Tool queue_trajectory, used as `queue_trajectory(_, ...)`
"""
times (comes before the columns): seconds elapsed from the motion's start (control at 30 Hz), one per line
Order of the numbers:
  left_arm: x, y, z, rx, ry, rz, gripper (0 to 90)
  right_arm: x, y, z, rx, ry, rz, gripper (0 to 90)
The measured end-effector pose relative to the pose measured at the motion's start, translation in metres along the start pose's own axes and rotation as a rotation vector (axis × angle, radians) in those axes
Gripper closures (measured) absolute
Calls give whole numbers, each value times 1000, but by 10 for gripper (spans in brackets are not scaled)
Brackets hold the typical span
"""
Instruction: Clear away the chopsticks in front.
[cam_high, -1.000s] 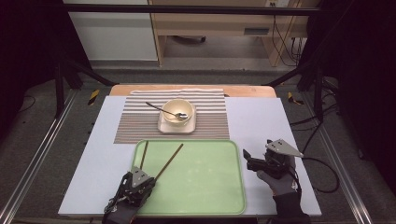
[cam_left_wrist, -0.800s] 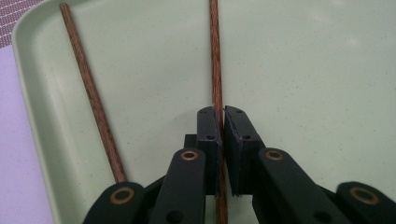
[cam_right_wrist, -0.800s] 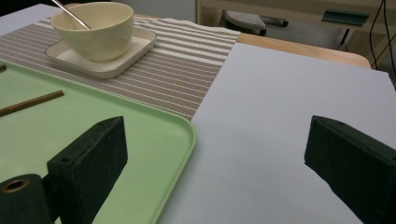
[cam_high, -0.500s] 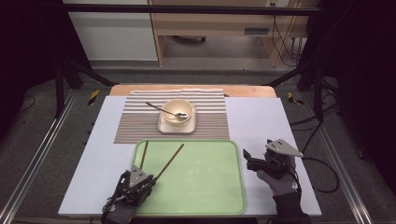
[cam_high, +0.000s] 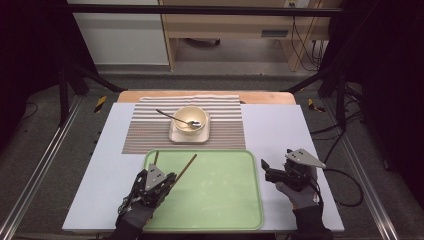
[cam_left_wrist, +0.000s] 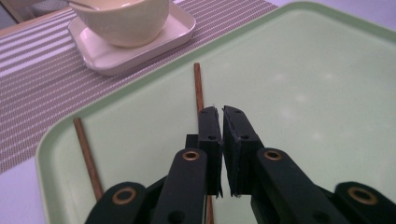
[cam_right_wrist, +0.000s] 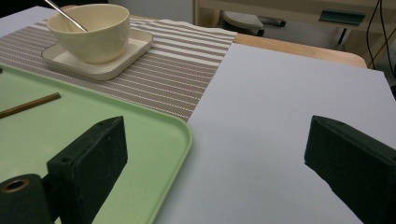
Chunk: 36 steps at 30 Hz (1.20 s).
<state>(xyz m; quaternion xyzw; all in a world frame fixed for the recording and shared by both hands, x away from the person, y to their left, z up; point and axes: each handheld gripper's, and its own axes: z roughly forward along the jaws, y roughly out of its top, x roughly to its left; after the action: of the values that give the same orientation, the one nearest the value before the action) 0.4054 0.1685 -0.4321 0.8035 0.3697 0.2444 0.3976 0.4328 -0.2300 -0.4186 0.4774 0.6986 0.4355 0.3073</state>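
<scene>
Two chopsticks lie before us on one green tray. Our left gripper has its jaws pressed together on the nearer chopstick, which runs under them; they have just been closing. The second chopstick lies apart, near the tray's edge. Our right gripper rests on the bench beside the tray, jaws wide apart, nothing between them. Farther off, one striped mat carries one square plate, one bowl and one spoon.
</scene>
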Motion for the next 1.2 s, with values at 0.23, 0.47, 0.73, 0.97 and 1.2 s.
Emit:
queue_trajectory(0.23,1,21,27,11,-24,10,892,-1,-1,1,2,-5,2,64)
queue_trajectory(0.47,3,29,60,65,-66,33,894,-2,0,0,1,-5,7,64)
queue_trajectory(0.73,3,22,81,133,-67,65,894,0,-1,3,10,-1,-2,65)
queue_trajectory(0.97,3,18,88,178,-65,86,895,2,-2,4,16,1,-9,64)
queue_trajectory(1.2,6,15,91,197,-51,76,895,2,-2,4,17,-1,-10,65)
